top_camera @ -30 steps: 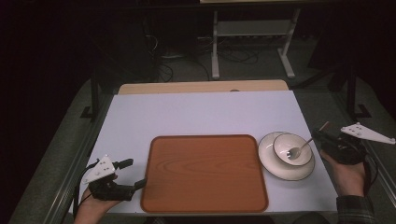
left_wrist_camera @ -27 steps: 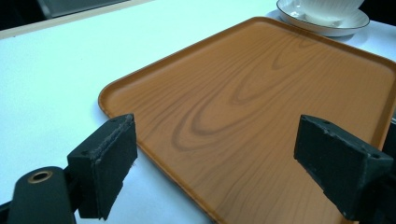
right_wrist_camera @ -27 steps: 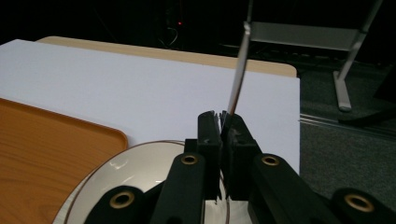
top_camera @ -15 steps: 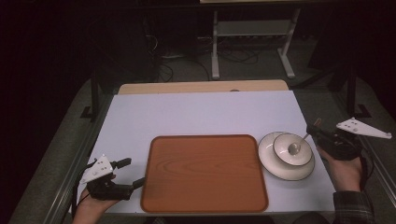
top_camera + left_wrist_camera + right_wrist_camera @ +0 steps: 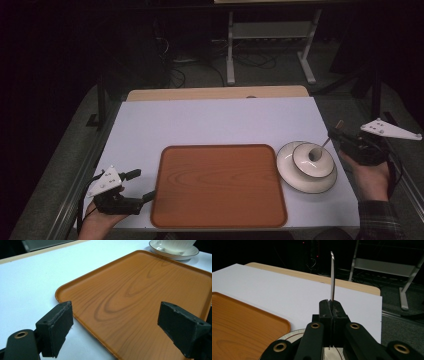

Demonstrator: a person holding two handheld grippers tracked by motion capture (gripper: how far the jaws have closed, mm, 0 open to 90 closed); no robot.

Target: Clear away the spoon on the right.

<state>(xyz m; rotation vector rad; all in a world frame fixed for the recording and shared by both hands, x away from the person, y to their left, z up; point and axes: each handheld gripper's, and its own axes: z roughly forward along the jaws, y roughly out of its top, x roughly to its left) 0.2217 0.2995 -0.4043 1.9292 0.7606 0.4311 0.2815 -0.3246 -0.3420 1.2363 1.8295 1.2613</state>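
Right gripper (image 5: 339, 135) jaws clamped on spoon (image 5: 318, 150), its tip in white bowl (image 5: 313, 159) on saucer (image 5: 306, 181), right of wooden tray (image 5: 219, 186). Left gripper (image 5: 142, 186) jaws open at tray's left edge. Likely next: lift spoon clear, or grip tray rim.

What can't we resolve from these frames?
- Spoon bowl end: right gripper view, hidden behind the right gripper.
- Cup top: left gripper view, cut by the upper edge.
- Whether the spoon touches the cup: high view, too small.
- Tray right side: left gripper view, cut off.
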